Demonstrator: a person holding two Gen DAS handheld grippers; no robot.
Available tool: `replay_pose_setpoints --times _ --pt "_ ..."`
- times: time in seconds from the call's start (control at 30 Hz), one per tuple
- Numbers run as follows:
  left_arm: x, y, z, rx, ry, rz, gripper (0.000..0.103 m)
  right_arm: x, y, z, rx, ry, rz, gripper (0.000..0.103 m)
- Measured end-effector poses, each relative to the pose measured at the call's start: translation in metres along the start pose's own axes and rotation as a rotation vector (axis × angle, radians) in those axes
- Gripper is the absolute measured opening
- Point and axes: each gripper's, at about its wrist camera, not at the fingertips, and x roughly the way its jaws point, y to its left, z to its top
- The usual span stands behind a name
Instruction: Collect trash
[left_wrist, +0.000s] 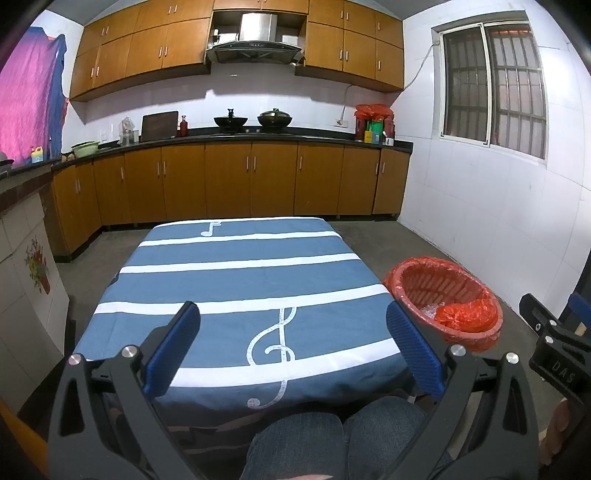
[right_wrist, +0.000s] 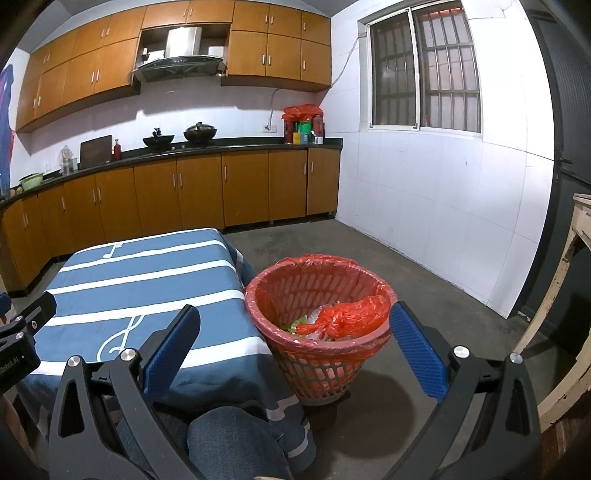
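Left tool (left_wrist: 293, 317) spread over table (left_wrist: 236, 273); right tool (right_wrist: 295, 319) spread at bin (right_wrist: 321, 354).

Blue-and-white striped tablecloth (left_wrist: 240, 280) — red-lined wastebasket (right_wrist: 317, 295)

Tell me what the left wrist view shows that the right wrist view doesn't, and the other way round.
Left wrist only: the whole tablecloth with nothing lying on it, the pink cloth hanging at far left, and the right gripper's body at the right edge.

Right wrist only: the bin's mesh side down to the floor, green scraps inside it, and a pale wooden frame at far right.

Both: the red-lined bin beside the table, a crumpled red bag in it, the counter with two woks, the window, and open, empty jaws.
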Motion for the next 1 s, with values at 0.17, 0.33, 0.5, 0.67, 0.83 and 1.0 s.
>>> replay_pose_setpoints --times 0.17,0.33,0.5,0.67,0.83,1.0 --pt "-0.0001 0.0002 -0.0004 -0.006 0.0 0.003 0.099 0.0003 0.0001 0.0001 -0.001 0.001 0.001 0.101" --pt "0.0 0.0009 -0.0009 -0.007 0.0 0.003 0.099 0.0007 0.0003 -0.0002 -0.001 0.002 0.001 0.101" --pt "0.0001 0.0009 -0.0007 -0.007 0.0 0.003 0.099 0.0004 0.0003 -0.0001 -0.001 0.003 0.001 0.101" --pt "0.0001 0.0009 -0.0006 -0.006 -0.001 0.003 0.099 0.0007 0.0 0.0003 -0.001 0.003 0.001 0.101" --pt "0.0 0.0009 -0.0007 -0.007 -0.001 0.004 0.099 0.0007 -0.0004 0.0007 -0.001 0.003 0.001 0.101" --pt "0.0002 0.0009 -0.0006 -0.004 -0.002 0.004 0.099 0.0007 0.0 0.0006 0.0 0.004 0.001 0.101"
